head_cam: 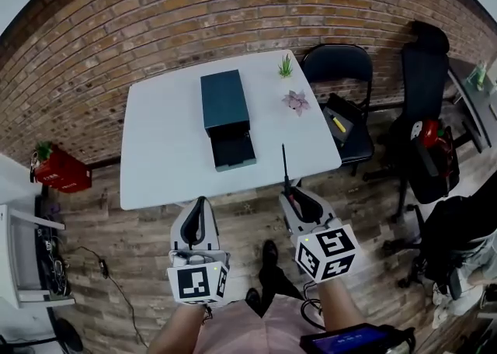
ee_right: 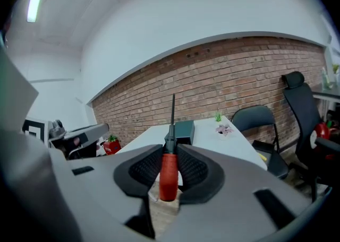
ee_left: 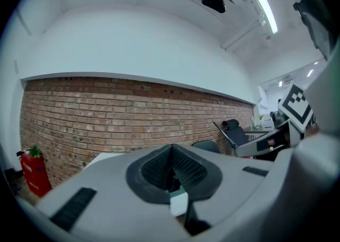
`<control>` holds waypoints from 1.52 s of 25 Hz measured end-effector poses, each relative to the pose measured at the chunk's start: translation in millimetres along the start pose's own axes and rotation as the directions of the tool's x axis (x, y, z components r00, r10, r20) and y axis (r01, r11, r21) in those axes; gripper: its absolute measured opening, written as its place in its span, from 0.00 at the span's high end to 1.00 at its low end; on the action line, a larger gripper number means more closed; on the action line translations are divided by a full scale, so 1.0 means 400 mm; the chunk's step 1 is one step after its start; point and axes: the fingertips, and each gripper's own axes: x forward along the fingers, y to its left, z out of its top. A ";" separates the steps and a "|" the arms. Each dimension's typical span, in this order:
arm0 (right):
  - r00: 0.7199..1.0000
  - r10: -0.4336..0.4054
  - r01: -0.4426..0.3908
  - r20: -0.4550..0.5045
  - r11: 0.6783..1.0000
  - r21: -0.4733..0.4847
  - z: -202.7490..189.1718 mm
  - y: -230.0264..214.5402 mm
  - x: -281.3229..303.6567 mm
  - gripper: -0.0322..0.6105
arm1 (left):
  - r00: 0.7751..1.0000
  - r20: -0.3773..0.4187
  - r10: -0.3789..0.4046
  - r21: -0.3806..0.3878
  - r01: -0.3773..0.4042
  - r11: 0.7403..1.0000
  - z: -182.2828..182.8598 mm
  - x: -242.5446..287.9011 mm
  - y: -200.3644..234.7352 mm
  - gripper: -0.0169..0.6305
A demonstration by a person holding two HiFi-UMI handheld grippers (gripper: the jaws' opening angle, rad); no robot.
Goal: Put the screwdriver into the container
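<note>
A dark teal container [head_cam: 225, 102] lies on the white table [head_cam: 163, 135], its drawer [head_cam: 234, 150] pulled open toward me. My right gripper [head_cam: 299, 199] hovers off the table's near edge, shut on the red handle of the screwdriver [head_cam: 285, 164]. The thin dark shaft points up and ahead over the table edge. In the right gripper view the screwdriver [ee_right: 168, 174] sits between the pads and the container [ee_right: 185, 129] lies ahead on the table. My left gripper [head_cam: 200, 219] hangs beside it, below the table edge. Its jaws [ee_left: 171, 169] are shut with nothing in them.
A small green plant [head_cam: 286, 67] and a pink flower ornament [head_cam: 296, 102] stand at the table's far right. A black chair [head_cam: 342, 73] and an office chair [head_cam: 425, 81] are to the right. A red object [head_cam: 58, 170] sits on the floor at left. A brick wall runs behind.
</note>
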 end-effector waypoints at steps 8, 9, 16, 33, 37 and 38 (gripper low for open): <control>0.995 0.096 -0.096 -0.008 0.995 -0.040 0.112 -0.051 0.157 0.81 | 0.997 0.044 0.068 0.026 -0.069 0.997 0.078 0.171 0.026 0.96; 0.994 0.108 -0.108 -0.006 0.993 -0.047 0.129 -0.052 0.173 0.81 | 0.996 0.053 0.077 0.031 -0.078 0.996 0.091 0.181 0.031 0.96; 0.991 0.136 -0.135 0.000 0.985 -0.107 0.218 -0.034 0.252 0.81 | 0.987 0.091 0.131 0.017 -0.133 0.991 0.128 0.224 0.107 0.96; 0.963 0.088 -0.127 -0.257 0.982 -0.141 0.068 -0.009 0.436 0.81 | 0.995 0.013 0.103 -0.042 -0.102 0.994 0.033 0.315 0.236 0.96; 0.931 0.062 -0.130 -0.359 0.977 -0.167 -0.014 -0.014 0.448 0.81 | 0.995 -0.017 0.096 -0.056 -0.097 0.994 -0.005 0.322 0.245 0.96; 0.922 0.057 -0.132 -0.383 0.976 -0.172 -0.034 -0.016 0.450 0.81 | 0.995 -0.024 0.096 -0.063 -0.098 0.993 -0.014 0.324 0.247 0.96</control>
